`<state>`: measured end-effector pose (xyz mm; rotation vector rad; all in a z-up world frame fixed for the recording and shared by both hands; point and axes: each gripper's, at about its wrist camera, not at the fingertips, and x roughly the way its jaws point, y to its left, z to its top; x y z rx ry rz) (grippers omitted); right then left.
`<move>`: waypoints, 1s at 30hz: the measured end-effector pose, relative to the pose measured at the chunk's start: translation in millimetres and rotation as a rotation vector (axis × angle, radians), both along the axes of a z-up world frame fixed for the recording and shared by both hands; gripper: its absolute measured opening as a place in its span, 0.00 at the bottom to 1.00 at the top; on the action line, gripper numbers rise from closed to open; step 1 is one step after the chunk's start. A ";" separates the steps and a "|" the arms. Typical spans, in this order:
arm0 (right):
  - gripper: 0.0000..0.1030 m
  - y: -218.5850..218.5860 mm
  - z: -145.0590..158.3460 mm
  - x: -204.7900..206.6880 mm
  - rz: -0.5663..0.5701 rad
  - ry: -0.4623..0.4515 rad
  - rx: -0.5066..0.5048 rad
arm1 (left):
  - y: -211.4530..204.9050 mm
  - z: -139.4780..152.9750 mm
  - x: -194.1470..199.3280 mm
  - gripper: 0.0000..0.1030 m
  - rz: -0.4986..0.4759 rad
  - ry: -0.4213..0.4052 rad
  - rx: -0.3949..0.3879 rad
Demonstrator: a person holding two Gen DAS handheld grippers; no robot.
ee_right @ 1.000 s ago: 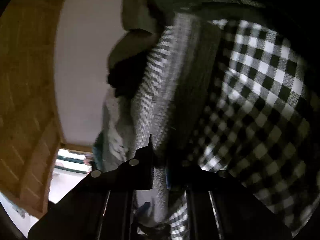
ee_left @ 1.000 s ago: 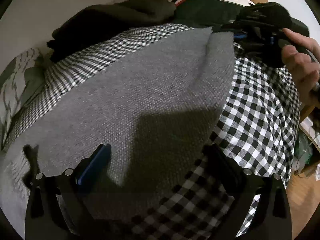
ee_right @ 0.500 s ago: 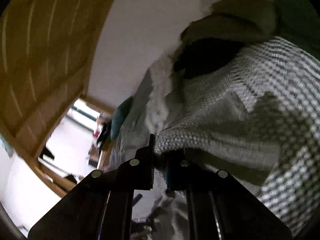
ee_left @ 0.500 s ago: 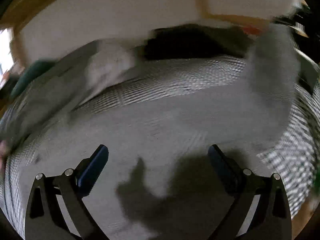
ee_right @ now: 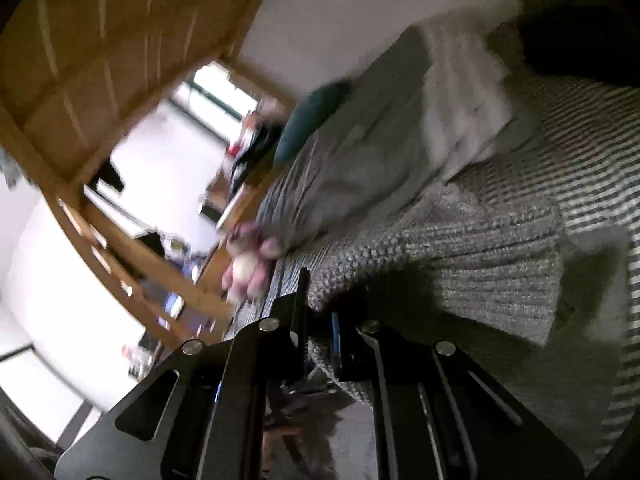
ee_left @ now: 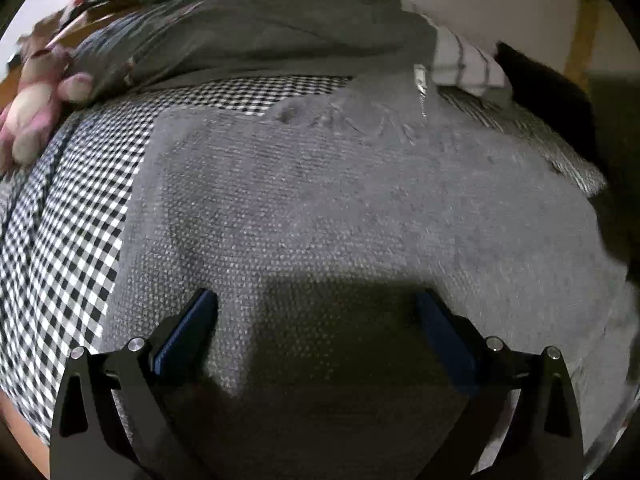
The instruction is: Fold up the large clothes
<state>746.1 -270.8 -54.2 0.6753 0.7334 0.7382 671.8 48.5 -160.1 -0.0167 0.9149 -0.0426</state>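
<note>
A large grey knitted garment [ee_left: 340, 208] lies spread over a black-and-white checked cover [ee_left: 68, 216] on a bed. My left gripper [ee_left: 316, 312] is open and empty, hovering low over the near part of the garment. My right gripper [ee_right: 320, 320] is shut on an edge of the grey garment [ee_right: 440, 248] and holds that edge lifted, with the knit draping away to the right.
A grey pillow [ee_left: 256, 36] and a striped white cloth [ee_left: 468, 68] lie at the far side. A pink plush toy [ee_left: 36, 96] sits at the left edge, also in the right wrist view [ee_right: 248, 268]. A dark garment [ee_left: 548, 92] lies far right. Wooden bed frame [ee_right: 80, 48] at left.
Both views have swung left along the bed. My right gripper has carried the garment's edge across, still clamped. The left gripper stays open above the garment.
</note>
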 end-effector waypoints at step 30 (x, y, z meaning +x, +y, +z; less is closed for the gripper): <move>0.97 314.0 -52.3 -81.8 0.436 -0.341 -1.109 | 149.3 78.1 -68.6 0.96 0.308 -0.282 -0.241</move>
